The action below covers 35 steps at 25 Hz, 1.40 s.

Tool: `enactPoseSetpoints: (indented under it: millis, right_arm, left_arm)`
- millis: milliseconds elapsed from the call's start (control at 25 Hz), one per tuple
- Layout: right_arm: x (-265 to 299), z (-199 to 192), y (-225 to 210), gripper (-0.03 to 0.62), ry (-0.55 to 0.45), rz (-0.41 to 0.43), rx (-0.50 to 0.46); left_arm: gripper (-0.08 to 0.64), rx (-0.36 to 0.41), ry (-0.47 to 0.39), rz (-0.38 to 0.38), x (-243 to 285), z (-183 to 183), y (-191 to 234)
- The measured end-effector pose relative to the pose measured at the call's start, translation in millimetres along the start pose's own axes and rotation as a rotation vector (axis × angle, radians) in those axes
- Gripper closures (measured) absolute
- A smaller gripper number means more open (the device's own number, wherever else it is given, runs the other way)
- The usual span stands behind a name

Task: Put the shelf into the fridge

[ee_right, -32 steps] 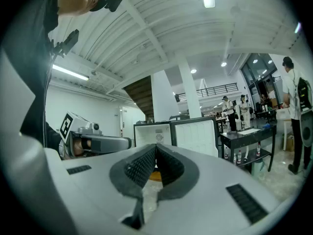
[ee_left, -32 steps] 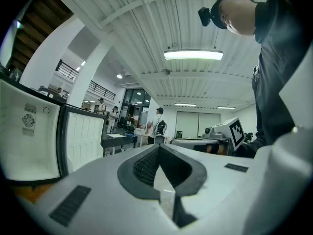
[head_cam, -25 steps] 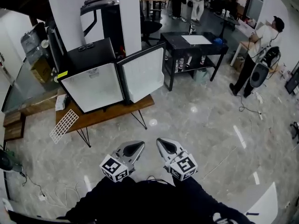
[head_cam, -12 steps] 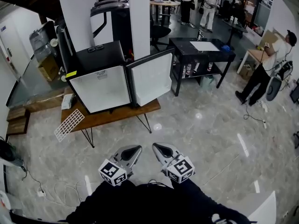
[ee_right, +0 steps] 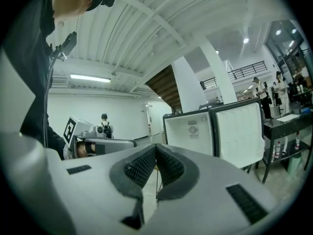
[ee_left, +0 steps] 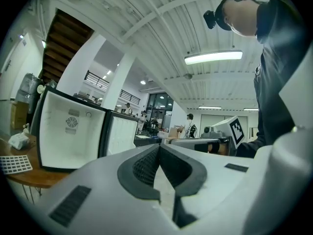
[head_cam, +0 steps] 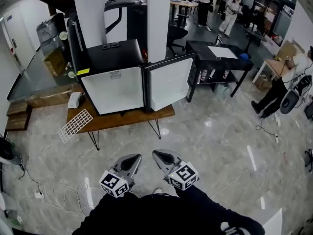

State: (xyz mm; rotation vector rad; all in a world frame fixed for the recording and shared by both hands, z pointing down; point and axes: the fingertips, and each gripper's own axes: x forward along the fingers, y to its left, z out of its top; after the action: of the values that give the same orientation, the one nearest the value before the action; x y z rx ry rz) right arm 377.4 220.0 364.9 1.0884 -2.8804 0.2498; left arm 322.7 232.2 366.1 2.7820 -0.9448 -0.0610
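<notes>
In the head view the scene has slid toward 3 o'clock. The fridge (head_cam: 115,89) and the wooden table (head_cam: 122,120) under it lay at roughly 10 o'clock from the grippers a second ago and now lie nearer 11 o'clock. The shelf (head_cam: 76,125) on the table's end has shifted the same way. The left gripper (head_cam: 137,156) and right gripper (head_cam: 155,153) have dropped toward 7 o'clock in the frame. The person (head_cam: 276,89) at 3 o'clock has moved toward 4 o'clock and is now cut by the frame's edge. More of the cables (head_cam: 63,195) shows at 8 o'clock.
</notes>
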Motion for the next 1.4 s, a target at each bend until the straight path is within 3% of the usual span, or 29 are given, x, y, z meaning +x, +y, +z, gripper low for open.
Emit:
enactPoseSetpoints:
  millis: [240, 640, 960, 1400]
  right_arm:
    - [60, 2, 33, 0.586, -0.008, 0.123, -0.037]
    - [179, 12, 114, 0.586, 0.004, 0.428, -0.056]
    - [272, 12, 178, 0.586, 0.017, 0.554, -0.071]
    - [362, -3, 267, 0.588, 0.03, 0.692, -0.116]
  left_arm:
    - [0.554, -0.011, -0.031, 0.118, -46, 5, 49]
    - [0.554, -0.007, -0.084, 0.357, -145, 28, 141]
    - [0.554, -0.003, -0.124, 0.51, -227, 35, 209]
    - [0.554, -0.008, -0.171, 0.62, -321, 33, 279]
